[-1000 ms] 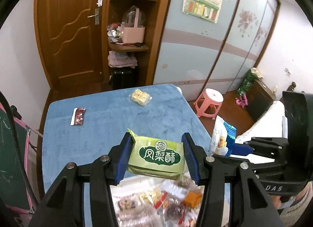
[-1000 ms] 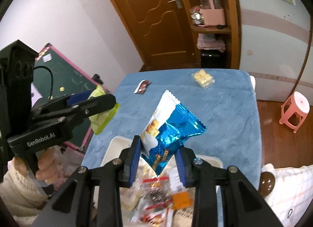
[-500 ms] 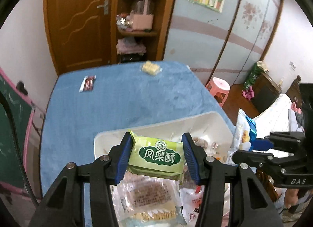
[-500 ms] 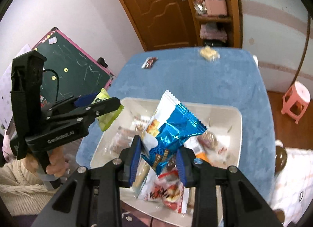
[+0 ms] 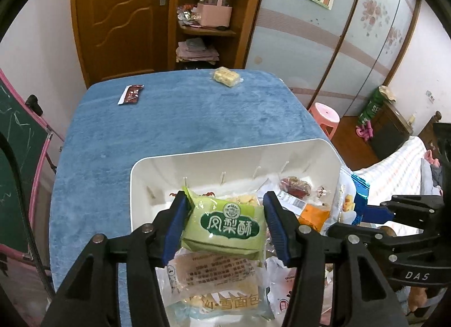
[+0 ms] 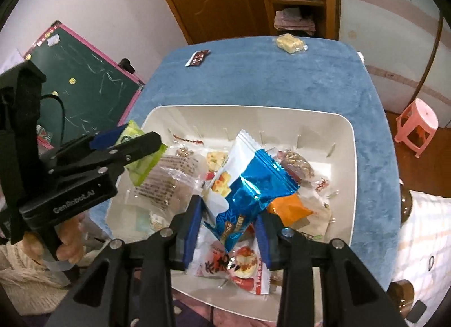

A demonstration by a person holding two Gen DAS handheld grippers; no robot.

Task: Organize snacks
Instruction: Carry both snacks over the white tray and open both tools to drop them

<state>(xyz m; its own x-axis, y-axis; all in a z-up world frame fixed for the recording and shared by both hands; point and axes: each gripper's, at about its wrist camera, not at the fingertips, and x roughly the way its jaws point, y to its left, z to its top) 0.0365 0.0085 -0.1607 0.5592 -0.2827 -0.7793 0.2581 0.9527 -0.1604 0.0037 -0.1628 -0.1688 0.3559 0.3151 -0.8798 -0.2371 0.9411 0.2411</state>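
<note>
My left gripper (image 5: 225, 228) is shut on a green pineapple-cake packet (image 5: 225, 226) and holds it over the near left part of a white bin (image 5: 234, 147) full of wrapped snacks. My right gripper (image 6: 228, 228) is shut on a blue and white snack bag (image 6: 251, 186) and holds it above the bin's (image 6: 253, 108) middle. The left gripper (image 6: 112, 146) also shows in the right wrist view with the green packet (image 6: 143, 169). A dark red sachet (image 5: 131, 95) and a clear pack of yellow biscuits (image 5: 225, 77) lie on the blue table (image 5: 174, 118) beyond the bin.
A green chalkboard with a pink frame (image 6: 81, 78) leans left of the table. A pink stool (image 6: 417, 126) stands on the floor to the right. A wooden door (image 5: 112, 16) and shelves (image 5: 208, 16) are behind the table. A bed (image 5: 394, 163) is at right.
Both grippers have drawn back toward me and lowered with their packets still held. The white bin, earlier only partly in view, now lies fully under them.
</note>
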